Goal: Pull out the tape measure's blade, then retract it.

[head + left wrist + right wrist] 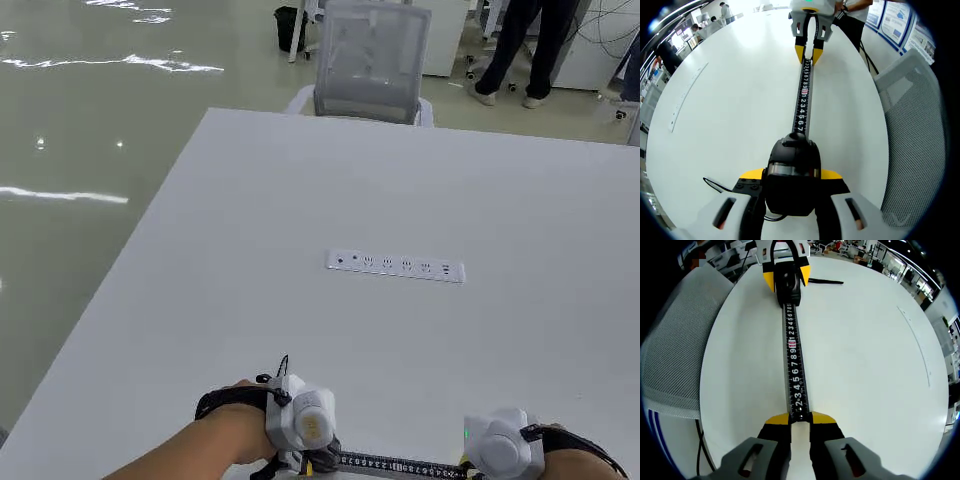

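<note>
Clearly, the black tape measure case [792, 167] was clamped by the left gripper [792, 174], and the end of the drawn-out blade [794, 355] was pinched by the right gripper [800, 418], along the white table [400, 180] (numerals were legible). In the head view both grips were cut off by the lower edge.

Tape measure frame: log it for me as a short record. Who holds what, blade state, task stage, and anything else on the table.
left gripper: shut on the tape measure case, one jaw on each side
right gripper: shut on the free end of the blade
blade state: pulled out, straight between the two grippers, low over the table; contact with it cannot be told
task stage: blade out, not yet retracted
also on table: power strip, well away from both grippers
beyond table: mesh chair
</note>
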A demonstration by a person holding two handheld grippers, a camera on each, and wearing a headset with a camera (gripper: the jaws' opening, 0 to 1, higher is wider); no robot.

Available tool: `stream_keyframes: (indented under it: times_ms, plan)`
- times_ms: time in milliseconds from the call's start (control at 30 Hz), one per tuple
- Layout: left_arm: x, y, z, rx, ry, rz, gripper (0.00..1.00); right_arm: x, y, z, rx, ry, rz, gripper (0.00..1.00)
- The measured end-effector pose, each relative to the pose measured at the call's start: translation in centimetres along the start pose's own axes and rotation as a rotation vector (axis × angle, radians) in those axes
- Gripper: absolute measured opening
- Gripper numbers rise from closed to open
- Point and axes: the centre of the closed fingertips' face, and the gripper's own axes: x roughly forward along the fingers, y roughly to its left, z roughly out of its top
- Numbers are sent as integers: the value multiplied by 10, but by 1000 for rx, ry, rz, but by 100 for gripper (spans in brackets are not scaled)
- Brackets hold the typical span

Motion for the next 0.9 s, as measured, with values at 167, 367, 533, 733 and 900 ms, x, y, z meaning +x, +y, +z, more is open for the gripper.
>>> stream_keyframes:
  times_ms: [167,367,533,733,900]
  plan:
    - [0,0,0,-1,-1,0,34,0,-1,-3,1,4,0,12]
    - [0,0,0,-1,-1,0,34,-1,-1,-7,4,7,-2,12]
    - [0,0,0,-2,0,1,34,-2,-1,-8,7,6,-1,12]
    - [0,0,0,-3,0,1,34,-3,-2,-11,11,10,-2,12]
    - [0,0,0,-3,-1,1,34,-5,-2,-14,15,10,-4,12]
